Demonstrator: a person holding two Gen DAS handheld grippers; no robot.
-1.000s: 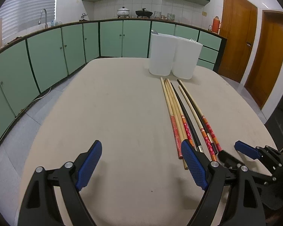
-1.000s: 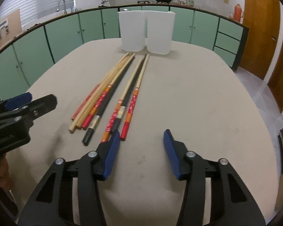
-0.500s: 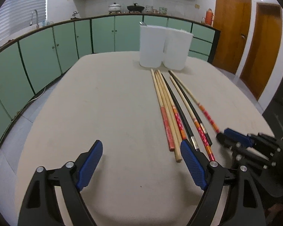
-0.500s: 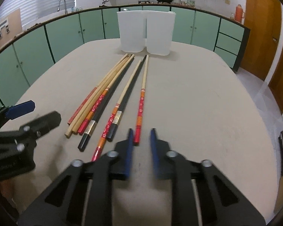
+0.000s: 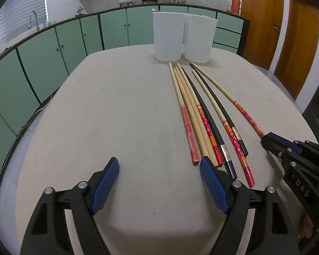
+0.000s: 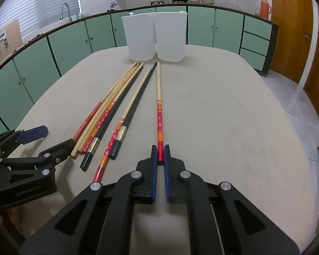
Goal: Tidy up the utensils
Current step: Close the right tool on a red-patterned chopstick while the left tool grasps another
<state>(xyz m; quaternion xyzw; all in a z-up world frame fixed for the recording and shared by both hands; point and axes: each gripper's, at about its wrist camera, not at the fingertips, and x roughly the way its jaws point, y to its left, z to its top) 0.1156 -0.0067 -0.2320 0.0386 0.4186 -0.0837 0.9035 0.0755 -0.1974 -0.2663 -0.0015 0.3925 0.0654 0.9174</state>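
Right gripper (image 6: 160,154) fingers, spread a second ago, are now pinching the red-handled chopstick (image 6: 158,97) (on the surface); left gripper (image 5: 159,171) is narrowing around nothing, so lifting looks next.

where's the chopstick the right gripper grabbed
In the right wrist view the red-ended chopstick lies on the table, right of the other chopsticks, its near end pinched in the right gripper.

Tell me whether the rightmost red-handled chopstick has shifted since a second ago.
Yes. The red-handled chopstick, clamped in the right gripper, has swung away from the black chopstick it lay against; its tip remains by the white containers.
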